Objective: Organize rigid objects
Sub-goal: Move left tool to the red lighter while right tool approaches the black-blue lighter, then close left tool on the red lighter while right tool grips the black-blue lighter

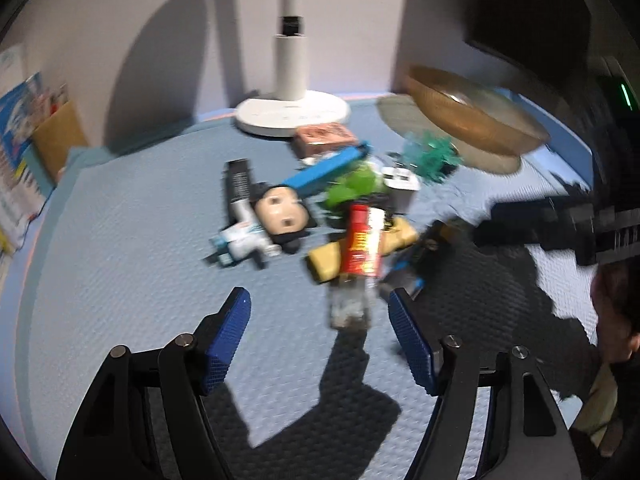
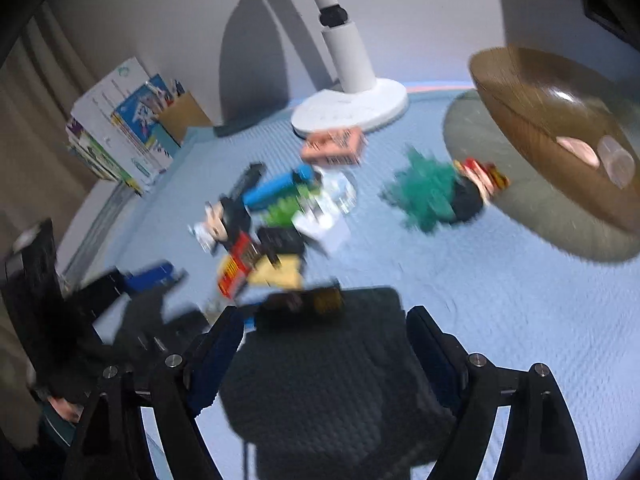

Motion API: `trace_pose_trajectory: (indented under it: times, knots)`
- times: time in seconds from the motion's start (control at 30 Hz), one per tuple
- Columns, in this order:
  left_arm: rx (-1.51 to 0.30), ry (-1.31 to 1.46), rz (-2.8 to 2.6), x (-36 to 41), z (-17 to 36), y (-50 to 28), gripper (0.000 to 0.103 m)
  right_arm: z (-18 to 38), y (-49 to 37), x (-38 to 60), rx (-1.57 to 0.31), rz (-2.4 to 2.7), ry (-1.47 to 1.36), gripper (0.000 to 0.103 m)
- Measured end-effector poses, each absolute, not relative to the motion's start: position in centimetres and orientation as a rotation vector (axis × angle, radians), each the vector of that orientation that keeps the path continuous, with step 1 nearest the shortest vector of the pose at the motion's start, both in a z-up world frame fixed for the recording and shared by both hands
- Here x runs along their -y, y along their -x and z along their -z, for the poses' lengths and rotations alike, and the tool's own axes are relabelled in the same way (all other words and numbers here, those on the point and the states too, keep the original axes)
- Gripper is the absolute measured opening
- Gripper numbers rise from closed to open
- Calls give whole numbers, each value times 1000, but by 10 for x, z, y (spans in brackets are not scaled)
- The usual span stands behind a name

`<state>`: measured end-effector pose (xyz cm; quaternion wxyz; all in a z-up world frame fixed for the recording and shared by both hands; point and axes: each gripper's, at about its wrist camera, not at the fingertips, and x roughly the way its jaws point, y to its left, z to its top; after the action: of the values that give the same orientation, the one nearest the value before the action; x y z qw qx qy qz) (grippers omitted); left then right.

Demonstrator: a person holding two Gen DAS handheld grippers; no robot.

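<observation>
Left gripper point(image 1: 320, 312) hovers, fingers apart and empty, just short of the red-labelled bottle point(image 1: 360, 246); right gripper point(image 2: 320, 328), fingers spread, empty, nears that bottle's jumbled pile point(image 2: 276, 224).

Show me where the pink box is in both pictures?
Left wrist: pink box sits upper middle, just in front of the lamp base.
Right wrist: pink box sits upper middle, again just in front of the lamp base.
Shared landmark: the white lamp base.
</observation>
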<state>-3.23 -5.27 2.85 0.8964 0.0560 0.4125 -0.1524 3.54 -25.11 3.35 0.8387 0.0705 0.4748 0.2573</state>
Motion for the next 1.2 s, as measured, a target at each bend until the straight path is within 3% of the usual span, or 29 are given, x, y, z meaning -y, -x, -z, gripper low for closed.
trace_pose_trajectory:
  times: [0.07,0.1,0.23,0.6,0.97,1.03,1.1,1.2]
  knots:
    - [-875,-123,351,61,-25,29,55,-32,-49,243,-1011,-572,-165,78]
    - [-890,-125,357,64,-23,27,55,-30,-54,239,-1015,-582,-168,67]
    - [-915,-102,356,60,-16,25,55,-12,-68,223,-1058,-626,-180,57]
    - [-935,6,376,37,-17,20,55,-19,15,213,-1053,-799,87,56]
    - [-960,39,423,55,-16,-2,50,-16,5,180,-988,-707,227,54]
    - [-961,64,426,51,-17,-1,50,-14,11,172,-964,-667,296,45]
    - [-961,69,423,51,-17,0,50,-15,13,172,-953,-657,307,23]
    - [-960,46,411,55,-17,1,50,-16,12,187,-964,-625,263,22]
